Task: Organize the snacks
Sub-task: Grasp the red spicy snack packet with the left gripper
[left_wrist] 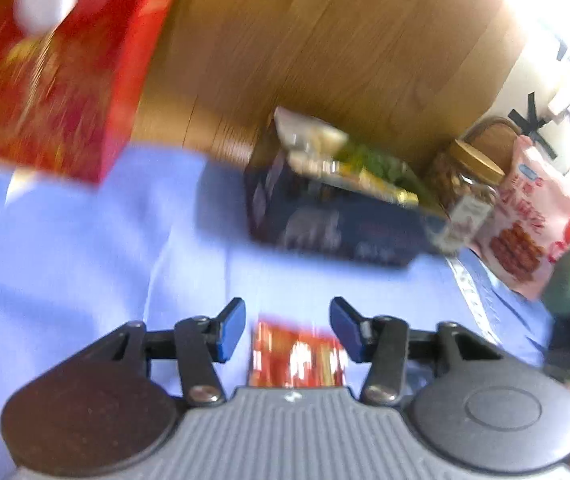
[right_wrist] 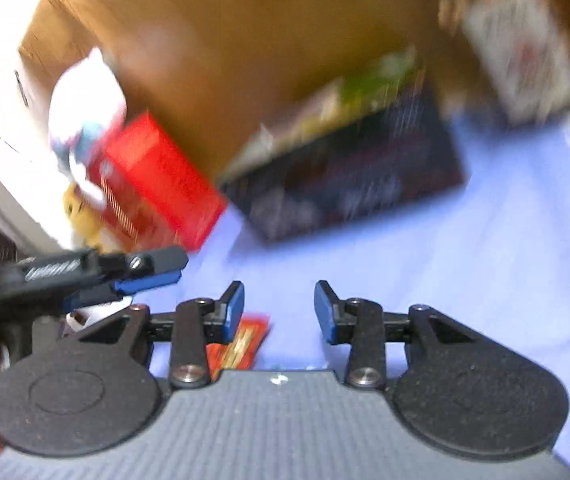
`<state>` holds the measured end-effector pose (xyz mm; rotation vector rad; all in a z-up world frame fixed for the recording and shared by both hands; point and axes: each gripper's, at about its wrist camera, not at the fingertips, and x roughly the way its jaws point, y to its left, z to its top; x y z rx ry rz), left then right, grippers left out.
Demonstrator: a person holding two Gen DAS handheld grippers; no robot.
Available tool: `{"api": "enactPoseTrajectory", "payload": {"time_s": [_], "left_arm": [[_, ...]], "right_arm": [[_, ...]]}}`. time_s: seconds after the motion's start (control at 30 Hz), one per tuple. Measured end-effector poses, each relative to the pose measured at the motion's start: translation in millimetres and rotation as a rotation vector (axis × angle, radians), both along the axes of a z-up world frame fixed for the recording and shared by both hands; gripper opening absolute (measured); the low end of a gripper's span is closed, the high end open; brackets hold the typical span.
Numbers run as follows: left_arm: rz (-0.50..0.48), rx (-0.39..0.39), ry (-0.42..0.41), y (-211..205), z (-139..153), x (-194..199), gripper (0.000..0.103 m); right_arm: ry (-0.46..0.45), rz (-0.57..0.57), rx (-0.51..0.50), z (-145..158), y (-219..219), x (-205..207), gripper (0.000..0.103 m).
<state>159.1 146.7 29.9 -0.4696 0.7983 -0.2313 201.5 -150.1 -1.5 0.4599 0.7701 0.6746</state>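
Both views are motion-blurred. My left gripper (left_wrist: 287, 330) is open above a small red snack packet (left_wrist: 297, 358) that lies on the blue cloth (left_wrist: 65, 260) between and below its fingers. My right gripper (right_wrist: 279, 312) is open and empty; the same red packet (right_wrist: 241, 344) lies just under its left finger. The left gripper also shows in the right wrist view (right_wrist: 137, 280), at the left. A dark box (left_wrist: 337, 216) holding snack packs stands ahead, also in the right wrist view (right_wrist: 349, 176). A red box (left_wrist: 53, 64) stands at the left, also in the right wrist view (right_wrist: 157, 184).
A jar with a gold lid (left_wrist: 465, 184) and a pink snack bag (left_wrist: 533, 216) stand at the right on the cloth. A white bag (right_wrist: 85, 100) leans by the red box. A wooden panel (left_wrist: 325, 40) rises behind the snacks.
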Motion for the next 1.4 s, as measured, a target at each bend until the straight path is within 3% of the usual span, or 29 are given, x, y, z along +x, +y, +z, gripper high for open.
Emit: {"api": "enactPoseTrajectory", "payload": {"time_s": [0.17,0.3,0.4,0.47,0.57,0.67,0.87,0.93,0.97,1.07,1.2,1.27,1.3,1.33,1.4], "left_arm": [[-0.007,-0.052,0.038,-3,-28,-30,0.045],[0.018,-0.038,-0.01,-6,-35,-42,0.041],[0.014,-0.032,-0.012,-6,-33,-43,0.044],[0.01,-0.073,0.002,-4,-35,-39,0.046],[0.009,-0.153,-0.005,4,-34,-45,0.05],[-0.009,-0.164,-0.041,-2,-28,-53,0.054],[-0.143,-0.232,-0.089,-38,-14,-65,0.063],[-0.184,-0.263,-0.09,-49,-15,-65,0.083],[-0.187,-0.273,-0.086,-54,-15,-66,0.083],[-0.209,-0.312,-0.086,-63,-15,-71,0.08],[-0.202,-0.351,-0.064,-68,-19,-76,0.08],[-0.215,-0.377,-0.055,-70,-22,-79,0.069],[-0.229,-0.383,-0.055,-73,-22,-80,0.047],[-0.252,-0.388,-0.058,-75,-21,-80,0.036],[-0.245,-0.368,-0.073,-77,-16,-83,0.032]], "right_arm": [[0.062,0.055,-0.008,-11,25,10,0.042],[0.118,0.116,0.016,-14,41,2,0.026],[0.119,0.144,0.009,-15,49,-14,0.022],[0.112,0.12,0.025,-11,45,-17,0.016],[0.105,0.046,0.11,-2,23,-20,0.01],[0.1,-0.04,0.21,4,-12,-30,0.01],[0.149,-0.132,0.42,-8,-70,-74,0.01],[0.202,-0.139,0.504,-20,-84,-86,0.01],[0.237,-0.135,0.566,-28,-90,-91,0.01],[0.281,-0.135,0.691,-38,-100,-98,0.009],[0.284,-0.137,0.729,-36,-110,-105,0.009],[0.287,-0.128,0.773,-36,-113,-106,0.009],[0.285,-0.123,0.792,-36,-113,-107,0.009],[0.285,-0.119,0.803,-35,-114,-107,0.009],[0.282,-0.116,0.801,-35,-113,-107,0.01]]}}
